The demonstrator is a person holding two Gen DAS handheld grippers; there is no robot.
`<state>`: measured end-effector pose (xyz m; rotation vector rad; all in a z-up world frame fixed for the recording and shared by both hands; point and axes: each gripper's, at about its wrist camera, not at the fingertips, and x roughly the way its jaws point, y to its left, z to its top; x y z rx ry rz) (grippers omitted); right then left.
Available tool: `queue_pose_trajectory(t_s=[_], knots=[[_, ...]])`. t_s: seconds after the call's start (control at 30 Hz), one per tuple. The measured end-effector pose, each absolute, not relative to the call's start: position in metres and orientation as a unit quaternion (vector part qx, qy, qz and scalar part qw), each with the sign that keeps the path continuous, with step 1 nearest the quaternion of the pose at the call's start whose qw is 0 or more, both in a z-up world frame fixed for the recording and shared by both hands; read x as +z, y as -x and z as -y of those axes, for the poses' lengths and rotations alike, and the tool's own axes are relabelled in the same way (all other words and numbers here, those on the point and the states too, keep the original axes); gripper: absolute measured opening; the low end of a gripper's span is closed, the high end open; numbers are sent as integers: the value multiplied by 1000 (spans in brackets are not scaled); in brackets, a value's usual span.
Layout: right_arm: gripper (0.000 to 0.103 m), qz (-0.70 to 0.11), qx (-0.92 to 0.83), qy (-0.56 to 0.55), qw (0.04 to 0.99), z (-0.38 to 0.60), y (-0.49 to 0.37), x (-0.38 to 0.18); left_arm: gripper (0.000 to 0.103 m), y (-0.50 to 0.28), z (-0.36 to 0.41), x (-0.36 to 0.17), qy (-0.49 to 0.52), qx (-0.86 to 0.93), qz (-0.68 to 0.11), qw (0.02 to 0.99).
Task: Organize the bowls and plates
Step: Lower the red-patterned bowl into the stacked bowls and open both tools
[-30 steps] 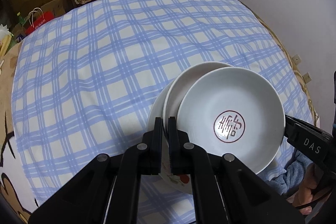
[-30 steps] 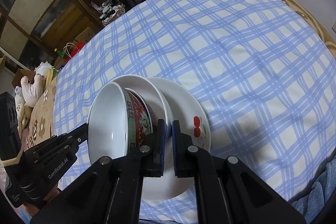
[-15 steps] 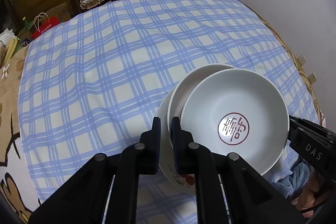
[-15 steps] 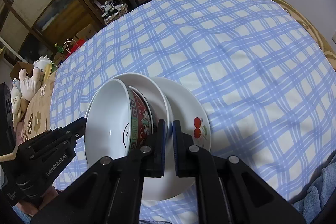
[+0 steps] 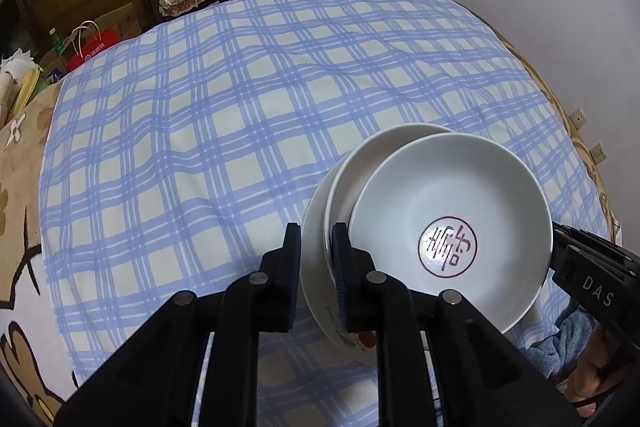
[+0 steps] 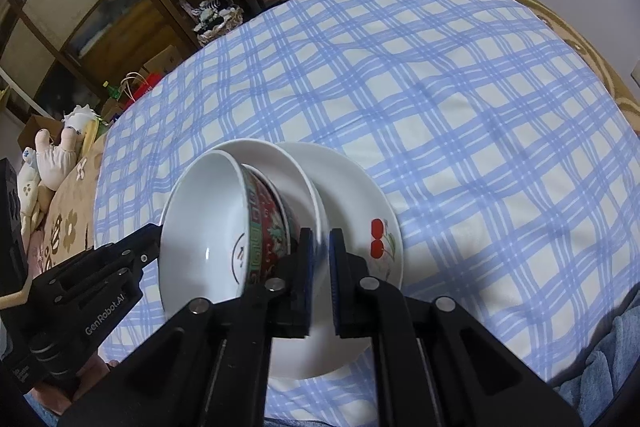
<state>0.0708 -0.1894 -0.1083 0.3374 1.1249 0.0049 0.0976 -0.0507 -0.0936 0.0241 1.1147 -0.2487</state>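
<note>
Both grippers point steeply down at a stack of dishes near the close edge of the blue checked cloth (image 5: pixel 240 115); the left gripper (image 5: pixel 317 269) comes in from one side, its jaws a little apart after just easing open, with the rims of the flat cherry plate (image 6: pixel 360 211) and the shallow white dish (image 5: pixel 360 163) standing between them and a gap showing beside the left finger, so the pads do not look pressed on; the right gripper (image 6: pixel 319 277) comes in from the opposite side with its jaws narrowly set on the rim of the shallow white dish, pinching it; the red-patterned bowl (image 6: pixel 264 227) leans tilted inside that dish, its white inside with a round red seal mark facing the left camera; the dish in turn rests on the cherry plate, which lies on the cloth; each camera sees the other gripper's black body at the far side of the stack, with part of a hand (image 5: pixel 592 383) beneath it.
</note>
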Motion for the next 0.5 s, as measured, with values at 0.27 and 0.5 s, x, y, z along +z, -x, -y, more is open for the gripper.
queue_pose_trajectory(t_s=[0.27,0.5], knots=[[19,-543,-3,-151,826,188,-66,-106,16,-96,49,-93,-14,-112,-540,834],[20,-536,-7,-150,831,189,-65,-104,16,-93,52,-86,-34,-110,-518,847]])
